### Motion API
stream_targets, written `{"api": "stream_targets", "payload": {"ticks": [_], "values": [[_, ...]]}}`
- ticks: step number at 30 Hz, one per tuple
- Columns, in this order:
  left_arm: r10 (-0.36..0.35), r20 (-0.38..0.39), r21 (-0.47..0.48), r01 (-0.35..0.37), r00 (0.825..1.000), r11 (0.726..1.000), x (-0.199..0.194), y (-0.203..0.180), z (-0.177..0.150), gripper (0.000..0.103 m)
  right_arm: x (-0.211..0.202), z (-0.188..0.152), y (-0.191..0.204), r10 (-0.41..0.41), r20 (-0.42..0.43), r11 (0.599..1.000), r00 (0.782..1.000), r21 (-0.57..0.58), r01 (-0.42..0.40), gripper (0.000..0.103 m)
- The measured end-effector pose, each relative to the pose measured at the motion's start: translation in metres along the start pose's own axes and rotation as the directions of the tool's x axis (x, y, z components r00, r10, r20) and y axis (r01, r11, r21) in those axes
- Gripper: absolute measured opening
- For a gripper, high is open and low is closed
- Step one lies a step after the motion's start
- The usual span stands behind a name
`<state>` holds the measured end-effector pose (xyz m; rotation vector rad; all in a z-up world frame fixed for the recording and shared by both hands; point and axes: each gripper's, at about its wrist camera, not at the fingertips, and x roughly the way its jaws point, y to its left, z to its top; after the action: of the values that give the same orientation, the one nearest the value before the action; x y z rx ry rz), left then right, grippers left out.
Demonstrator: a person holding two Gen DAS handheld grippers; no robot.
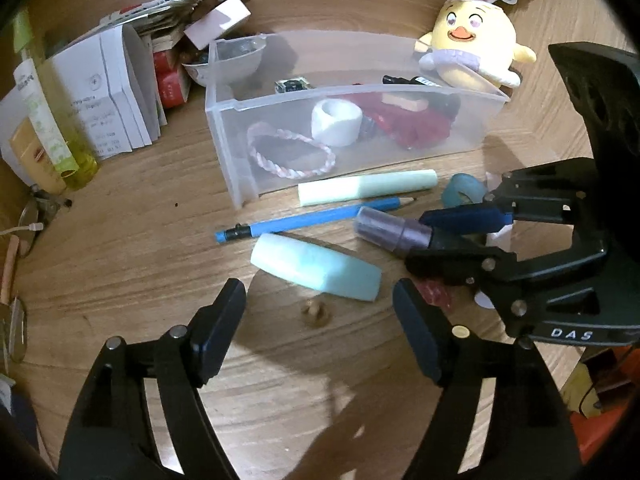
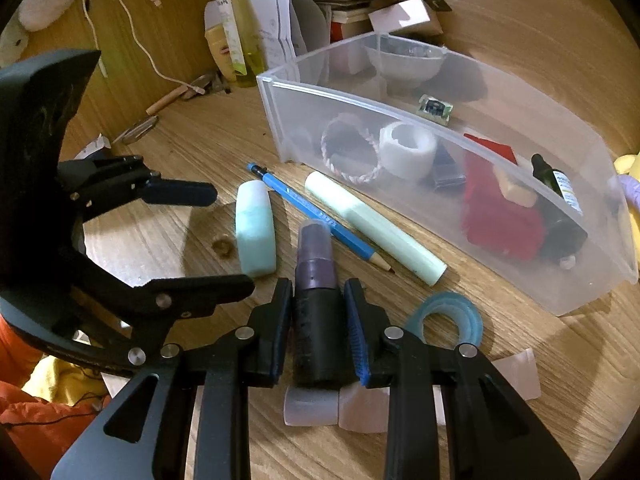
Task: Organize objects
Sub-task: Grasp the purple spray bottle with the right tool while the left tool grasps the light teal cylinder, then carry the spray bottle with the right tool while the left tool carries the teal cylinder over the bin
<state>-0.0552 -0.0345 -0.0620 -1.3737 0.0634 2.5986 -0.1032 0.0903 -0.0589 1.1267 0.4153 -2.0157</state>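
1. Currently, right gripper [image 2: 318, 320] jaws clamp the black-bodied, purple-capped marker [image 2: 316, 280] low over the wooden worktop [image 2: 200, 152].
2. Left gripper [image 1: 320, 336] jaws gape, empty.
3. Risk: the long marker may clip the translucent plastic bin [image 2: 500, 240] wall and twist loose.

So the storage bin [image 2: 472, 216] sits toward the back of the worktop [image 1: 132, 264], with a braided bracelet [image 2: 352, 156], tape roll [image 2: 408, 150], folded cloth [image 2: 500, 216] and dropper bottle [image 2: 558, 196] inside it. Right in front of the bin, side by side, lie a capped tube [image 2: 376, 224] and a pencil [image 2: 320, 216], then an eraser [image 2: 256, 232] nearer still. A tape ring [image 2: 444, 314] lies by the tube's end. Behind the bin are a bowl [image 1: 232, 60], boxes [image 1: 108, 92] and bottles [image 1: 48, 120]; a plush chick [image 1: 476, 44] is at its far corner.
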Motion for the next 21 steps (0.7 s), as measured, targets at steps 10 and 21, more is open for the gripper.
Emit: {"api": "stream_targets", "payload": {"ticks": [10,21], "values": [[0.02,-0.032,0.047,-0.019,0.999,0.999,0.016,0.0,0.01,0.076,-0.005,-0.001,-0.009,0.01,0.019,0.999,1.0,0.045,-0.011,0.024],[0.044,0.016,0.046,-0.045,0.999,0.998,0.011,-0.005,0.009,0.073,-0.034,-0.005,-0.01,-0.008,0.097,0.999,0.995,0.05,0.003,0.024]]}}
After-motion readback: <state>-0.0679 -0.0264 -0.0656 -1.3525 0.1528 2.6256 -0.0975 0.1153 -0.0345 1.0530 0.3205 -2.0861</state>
